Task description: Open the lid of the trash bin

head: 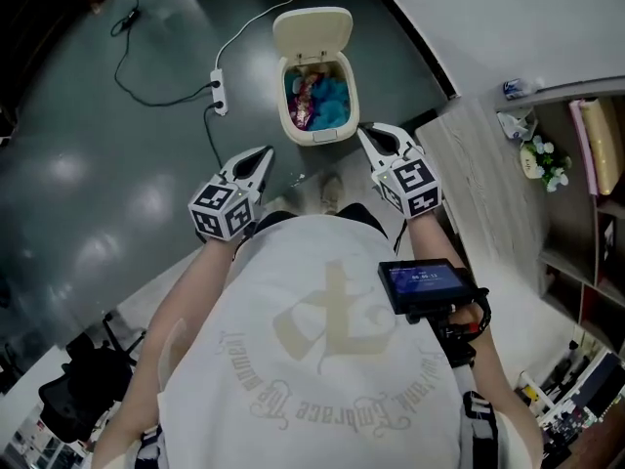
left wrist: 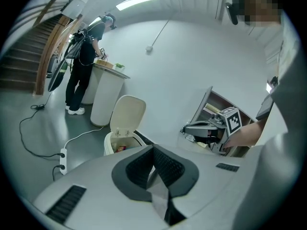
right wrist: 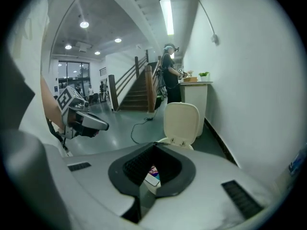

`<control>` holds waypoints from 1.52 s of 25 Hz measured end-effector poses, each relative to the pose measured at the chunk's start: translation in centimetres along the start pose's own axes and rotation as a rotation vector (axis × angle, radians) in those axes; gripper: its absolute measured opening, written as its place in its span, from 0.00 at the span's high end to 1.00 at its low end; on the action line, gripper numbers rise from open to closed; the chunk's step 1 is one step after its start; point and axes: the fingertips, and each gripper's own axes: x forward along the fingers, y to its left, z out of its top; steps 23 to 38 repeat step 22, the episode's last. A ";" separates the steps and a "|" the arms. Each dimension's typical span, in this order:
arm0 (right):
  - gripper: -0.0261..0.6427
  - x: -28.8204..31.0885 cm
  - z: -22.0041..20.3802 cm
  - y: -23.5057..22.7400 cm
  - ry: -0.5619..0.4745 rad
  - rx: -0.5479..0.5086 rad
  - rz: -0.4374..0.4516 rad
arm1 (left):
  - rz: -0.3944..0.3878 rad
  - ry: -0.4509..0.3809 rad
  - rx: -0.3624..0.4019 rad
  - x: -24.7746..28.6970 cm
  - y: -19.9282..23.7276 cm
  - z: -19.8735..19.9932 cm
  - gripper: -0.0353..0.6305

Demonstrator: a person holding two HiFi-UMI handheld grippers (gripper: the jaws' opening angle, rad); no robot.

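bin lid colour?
Cream, same as the trash bin body. The lid stands open; it shows best in the head view.

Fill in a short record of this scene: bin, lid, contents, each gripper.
trash bin: cream, on the floor
lid: open, standing upright at the back
contents: blue and red rubbish
left gripper: jaws together, empty, not touching bin
right gripper: jaws together, empty, not touching bin
power strip: on floor, left of bin

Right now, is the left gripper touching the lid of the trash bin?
Apart. In the head view, floor separates the left gripper and the raised lid.
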 end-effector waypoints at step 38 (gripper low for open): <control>0.96 -3.2 0.1 -0.3 -0.124 0.124 0.046 | 0.016 -0.026 0.000 -0.2 -2.1 0.4 0.93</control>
